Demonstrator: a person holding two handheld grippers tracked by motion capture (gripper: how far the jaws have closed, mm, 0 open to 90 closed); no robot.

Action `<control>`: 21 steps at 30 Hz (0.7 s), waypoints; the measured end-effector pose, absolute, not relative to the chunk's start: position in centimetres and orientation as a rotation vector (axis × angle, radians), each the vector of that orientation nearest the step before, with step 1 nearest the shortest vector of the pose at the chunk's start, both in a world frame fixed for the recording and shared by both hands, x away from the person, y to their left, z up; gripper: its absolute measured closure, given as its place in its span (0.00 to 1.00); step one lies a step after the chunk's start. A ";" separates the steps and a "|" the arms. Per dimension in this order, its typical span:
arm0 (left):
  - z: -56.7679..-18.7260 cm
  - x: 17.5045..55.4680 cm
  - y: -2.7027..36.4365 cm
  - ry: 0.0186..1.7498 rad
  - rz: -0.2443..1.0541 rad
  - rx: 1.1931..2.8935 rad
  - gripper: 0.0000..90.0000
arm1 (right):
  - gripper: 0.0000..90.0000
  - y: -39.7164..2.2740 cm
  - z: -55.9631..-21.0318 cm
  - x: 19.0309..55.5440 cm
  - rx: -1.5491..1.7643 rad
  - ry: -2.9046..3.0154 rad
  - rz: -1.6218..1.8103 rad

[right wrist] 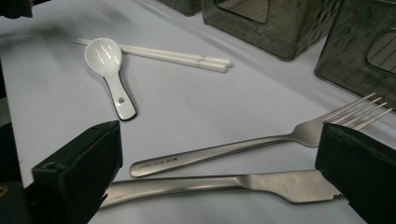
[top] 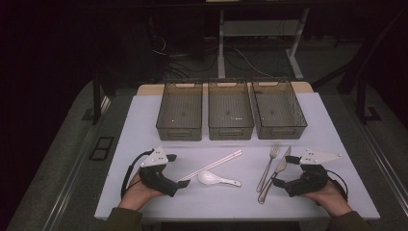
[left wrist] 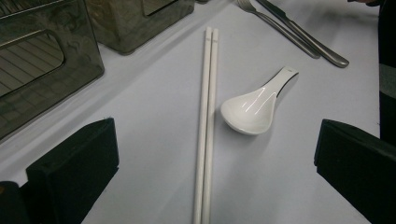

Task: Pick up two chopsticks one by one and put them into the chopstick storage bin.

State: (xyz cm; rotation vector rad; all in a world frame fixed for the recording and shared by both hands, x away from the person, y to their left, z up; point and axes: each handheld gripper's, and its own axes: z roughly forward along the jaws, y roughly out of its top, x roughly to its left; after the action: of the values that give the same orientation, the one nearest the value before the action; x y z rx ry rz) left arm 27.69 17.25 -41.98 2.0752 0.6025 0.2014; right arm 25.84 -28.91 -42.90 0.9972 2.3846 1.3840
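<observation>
Chopsticks (left wrist: 206, 126), white, paired side by side, lying flat on counter (top: 144, 125) between the spread jaws of left hand-held gripper (left wrist: 217, 163), touched by neither jaw. White ceramic spoon (left wrist: 254, 105) just beside chopsticks, bowl upward, handle angled away. Left hand-held gripper (top: 179, 171) resting low on counter at near left edge, jaws wide apart, nothing gripped. Fork (right wrist: 243, 144) and knife (right wrist: 224, 184) lying parallel, close together, between the jaws of right hand-held gripper (right wrist: 219, 172); jaws wide apart, no contact with either piece discernible. Right hand-held gripper (top: 284, 171) low at near right edge. Three dark translucent bins (top: 230, 127) in a row at far side of counter, well apart from the cutlery.
</observation>
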 end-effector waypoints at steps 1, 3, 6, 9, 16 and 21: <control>-42.0 27.7 17.3 0.602 0.201 2.075 0.00 | 0.01 -28.9 -42.9 25.8 0.993 2.385 1.382; -42.0 27.7 17.2 0.606 0.205 2.075 0.00 | 0.01 -29.1 -42.8 25.7 0.995 2.384 1.393; -41.8 27.7 17.3 0.609 0.207 2.065 0.00 | 0.01 -29.2 -42.8 25.7 1.002 2.379 1.405; -41.8 27.8 17.3 0.608 0.213 2.069 0.00 | 0.01 -29.3 -42.9 25.7 0.998 2.382 1.403; -41.5 28.1 17.0 0.597 0.215 2.065 0.00 | 0.01 -29.2 -42.8 25.7 1.010 2.384 1.400; -41.2 28.4 16.8 0.594 0.223 2.059 0.00 | 0.01 -29.1 -42.9 25.7 1.010 2.385 1.400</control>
State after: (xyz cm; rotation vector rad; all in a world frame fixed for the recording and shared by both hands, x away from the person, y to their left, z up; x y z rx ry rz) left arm 28.38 16.78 -41.18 2.0592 0.5942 0.2226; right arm 25.71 -29.15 -42.86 1.0104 2.3846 1.4001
